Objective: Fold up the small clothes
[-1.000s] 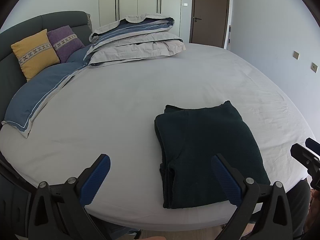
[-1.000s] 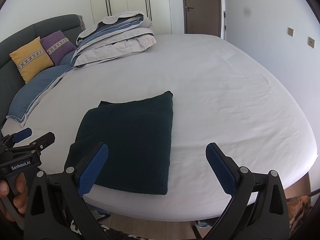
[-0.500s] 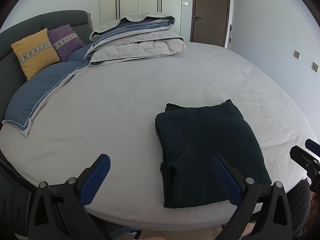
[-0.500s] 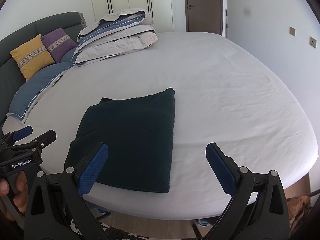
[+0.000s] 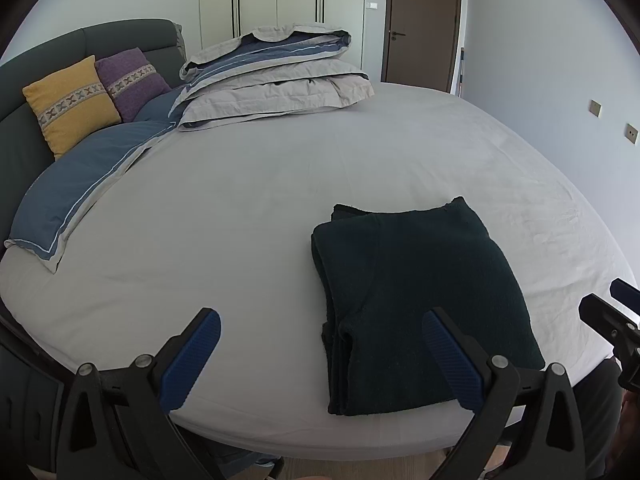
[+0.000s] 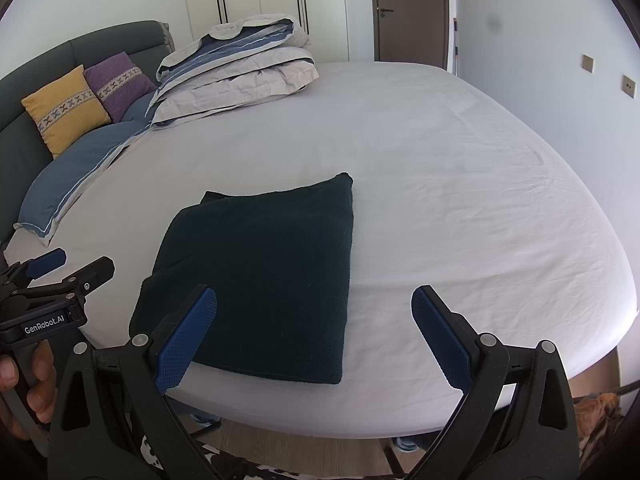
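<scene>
Garment [image 5: 420, 304], dark green, folded into a flat rectangle on the bed [image 5: 260, 200] near its front edge, long axis running 6 to 12 o'clock, layered fold edges facing 9 o'clock in the left wrist view. Left gripper [image 5: 320, 356] and right gripper [image 6: 314, 334] hover off the front edge, jaws apart, empty. Against the earlier frames, garment unmoved, both views almost unchanged.

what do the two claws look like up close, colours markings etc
Both are alike: black plastic frames with two long fingers, each finger lined with a ribbed blue pad and pinned with round silver bolts. The left claw shows white "GenRobot.AI" lettering on its body in the right wrist view. The right claw has the same build. No cables show, and no sleeve is visible.
</scene>
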`<state>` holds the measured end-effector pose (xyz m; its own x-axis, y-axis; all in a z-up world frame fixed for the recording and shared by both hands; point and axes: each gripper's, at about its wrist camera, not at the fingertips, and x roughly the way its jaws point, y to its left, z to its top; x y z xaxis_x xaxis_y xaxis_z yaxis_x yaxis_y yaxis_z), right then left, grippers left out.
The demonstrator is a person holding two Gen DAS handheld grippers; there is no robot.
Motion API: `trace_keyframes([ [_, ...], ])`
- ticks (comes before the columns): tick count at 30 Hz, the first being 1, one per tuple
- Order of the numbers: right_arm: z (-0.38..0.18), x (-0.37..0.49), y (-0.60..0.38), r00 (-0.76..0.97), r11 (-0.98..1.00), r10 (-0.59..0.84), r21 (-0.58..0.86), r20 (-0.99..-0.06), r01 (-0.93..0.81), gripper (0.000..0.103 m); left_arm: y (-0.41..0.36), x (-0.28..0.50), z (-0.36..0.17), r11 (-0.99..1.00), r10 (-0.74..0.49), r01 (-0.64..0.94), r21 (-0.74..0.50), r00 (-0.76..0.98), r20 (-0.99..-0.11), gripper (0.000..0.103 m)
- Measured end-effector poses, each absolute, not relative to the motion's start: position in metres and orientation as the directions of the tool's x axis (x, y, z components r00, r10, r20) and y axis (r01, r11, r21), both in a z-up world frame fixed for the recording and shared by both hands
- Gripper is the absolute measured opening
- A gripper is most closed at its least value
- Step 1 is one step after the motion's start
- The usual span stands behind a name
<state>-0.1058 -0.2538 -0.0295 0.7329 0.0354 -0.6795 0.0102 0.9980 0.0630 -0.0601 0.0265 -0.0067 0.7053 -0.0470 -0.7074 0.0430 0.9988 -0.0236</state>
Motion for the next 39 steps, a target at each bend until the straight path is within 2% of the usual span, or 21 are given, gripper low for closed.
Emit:
trace_keyframes([
  [39, -0.0318, -0.1044, -0.2543, 0.728, 0.998, 0.038, 0.062, -0.684, 0.007, 0.100, 0.0260, -0.0606, -0.0098, 0.999, -0.046, 0.046, -0.019, 0.702, -0.711, 0.103],
])
